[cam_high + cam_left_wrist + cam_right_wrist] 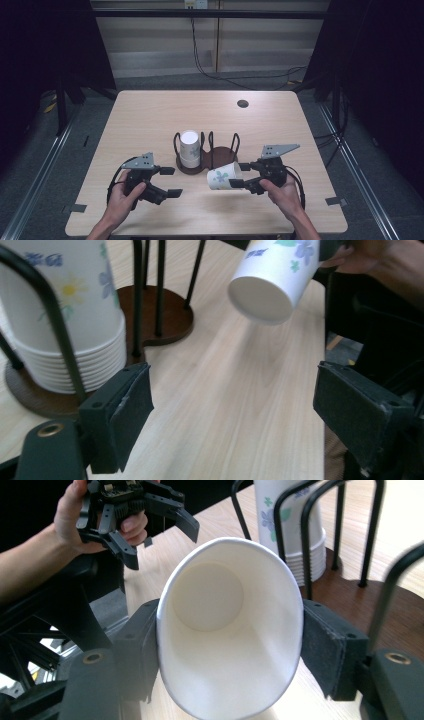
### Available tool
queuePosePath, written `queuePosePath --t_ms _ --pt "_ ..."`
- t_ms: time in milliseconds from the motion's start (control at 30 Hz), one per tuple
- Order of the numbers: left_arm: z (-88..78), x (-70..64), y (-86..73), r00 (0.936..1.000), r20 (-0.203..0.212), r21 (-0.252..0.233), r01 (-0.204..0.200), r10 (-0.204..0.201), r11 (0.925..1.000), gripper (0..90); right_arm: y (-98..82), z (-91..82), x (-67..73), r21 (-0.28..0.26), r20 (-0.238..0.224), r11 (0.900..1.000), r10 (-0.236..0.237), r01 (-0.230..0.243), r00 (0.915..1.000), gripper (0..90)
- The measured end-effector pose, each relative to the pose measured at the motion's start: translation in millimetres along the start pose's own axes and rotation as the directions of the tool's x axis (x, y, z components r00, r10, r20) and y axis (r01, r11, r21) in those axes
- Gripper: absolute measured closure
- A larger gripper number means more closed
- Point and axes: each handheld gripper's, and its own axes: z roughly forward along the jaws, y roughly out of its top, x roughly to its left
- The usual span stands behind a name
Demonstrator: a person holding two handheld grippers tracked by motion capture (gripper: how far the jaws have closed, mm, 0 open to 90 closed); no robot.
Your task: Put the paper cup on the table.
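While the right gripper [239, 175] clamps the paper cup [223, 176] level, base toward the gaping, empty left gripper [170, 181], the cup holder [218, 156] stands just behind it.

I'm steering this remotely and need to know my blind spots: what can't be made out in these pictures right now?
- Stack of white flowered paper cups in the dark wire holder: count unclear; small in the high view, top cut off in both gripper views.
- Squeezed white flowered paper cup in the right gripper: in the right gripper view it hides the table beneath.
- Left gripper, open: the left gripper view's edge cuts its right pad.
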Motion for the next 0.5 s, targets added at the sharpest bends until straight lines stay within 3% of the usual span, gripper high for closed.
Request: queuePosePath --t_ms 233,500 --pt "-0.3 -4.8 -2.6 0.9996 -0.006 0.022 -0.026 0.026 0.9994 15.8 -3.8 -12.3 -5.6 0.030 0.051 0.999 0.023 -0.025 0.9984 31.1" --pt "-4.8 -4.4 -5.7 0.9993 -0.030 0.014 -0.021 0.021 0.9997 15.8 -2.9 -23.6 -10.7 0.072 0.091 0.997 0.012 -0.019 0.9958 31.0"
